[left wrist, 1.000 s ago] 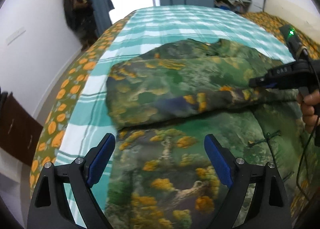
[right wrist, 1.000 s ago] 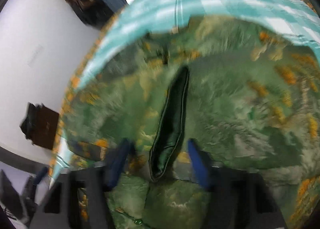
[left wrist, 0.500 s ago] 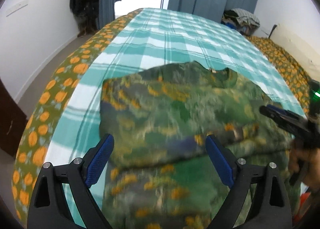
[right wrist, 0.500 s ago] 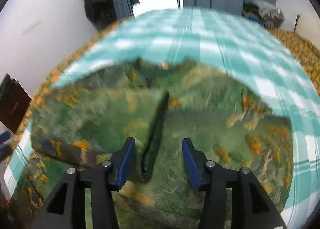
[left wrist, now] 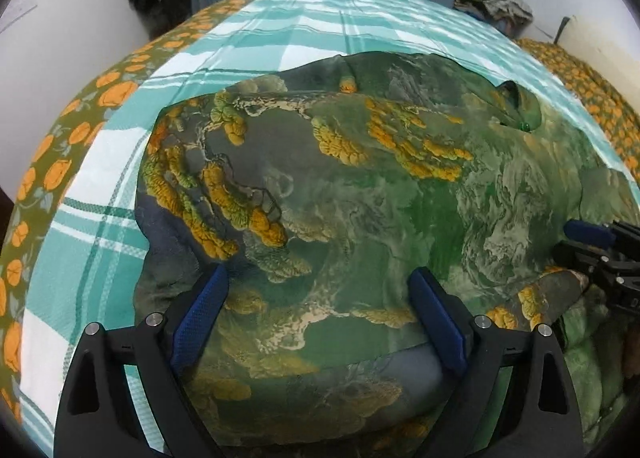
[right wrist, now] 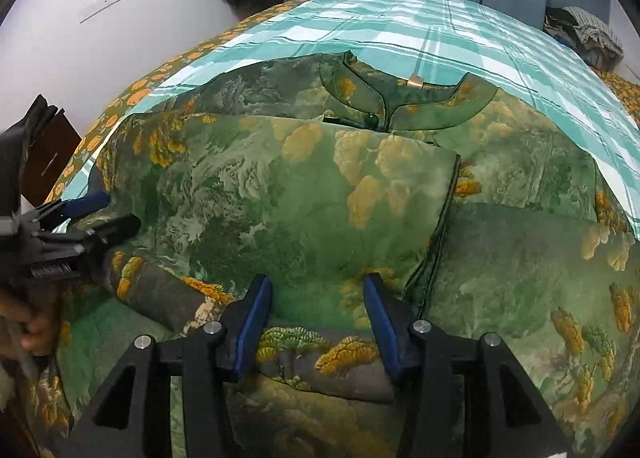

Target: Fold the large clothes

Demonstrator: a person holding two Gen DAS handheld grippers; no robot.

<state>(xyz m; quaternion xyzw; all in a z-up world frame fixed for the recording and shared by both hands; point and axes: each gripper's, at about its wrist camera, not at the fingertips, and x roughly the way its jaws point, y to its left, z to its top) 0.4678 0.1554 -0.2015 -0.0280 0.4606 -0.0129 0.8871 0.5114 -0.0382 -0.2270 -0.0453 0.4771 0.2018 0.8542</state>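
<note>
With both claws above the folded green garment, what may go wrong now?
1. The folded-over panel lies loose on the green garment; a claw brushing it may undo the fold.
2. The left claw and right claw are open and close together, so they might collide.
3. The knot button at the collar could snag.

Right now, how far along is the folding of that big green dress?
Part done: the green dress lies on the checked bedsheet with its lower part already folded over. Both the left gripper and right gripper are open over it, holding nothing. Further folds remain.
</note>
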